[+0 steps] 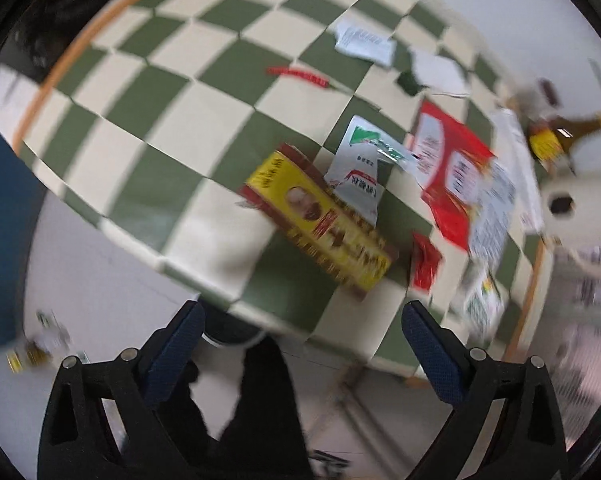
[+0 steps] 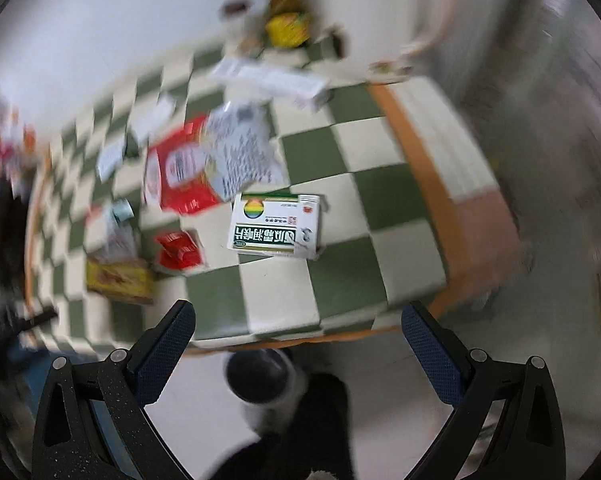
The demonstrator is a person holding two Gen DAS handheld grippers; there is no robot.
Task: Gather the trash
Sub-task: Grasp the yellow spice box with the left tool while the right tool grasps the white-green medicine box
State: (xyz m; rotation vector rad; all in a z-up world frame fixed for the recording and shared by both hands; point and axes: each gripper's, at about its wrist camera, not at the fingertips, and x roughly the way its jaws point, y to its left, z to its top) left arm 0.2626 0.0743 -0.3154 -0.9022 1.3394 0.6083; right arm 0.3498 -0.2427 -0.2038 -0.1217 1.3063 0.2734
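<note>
Overall, both views were motion-blurred. The table (image 1: 172, 128) carried a green-and-cream checked cloth with an orange border strip at its edge. Flat trash lay scattered across the cloth: a long yellow box (image 1: 320, 220) with dark red edges, a white pouch (image 1: 356, 172) with a green logo touching its far end, a glossy red packet (image 1: 448, 168) beside printed paper sheets (image 1: 492, 208), and a small crumpled red wrapper (image 1: 424, 260) near the table edge. In the right wrist view, a white rectangular box (image 2: 276, 226) with a rainbow circle and green band of Chinese characters lay flat on the cloth, just beside the red packet (image 2: 180, 172) and a red wrapper (image 2: 178, 250). The characters could not be read reliably. The left gripper (image 1: 302, 320) hung above the floor short of the table edge, fingers spread wide, holding nothing. The right gripper (image 2: 298, 320) was likewise spread wide and empty, aimed toward the white box.
</note>
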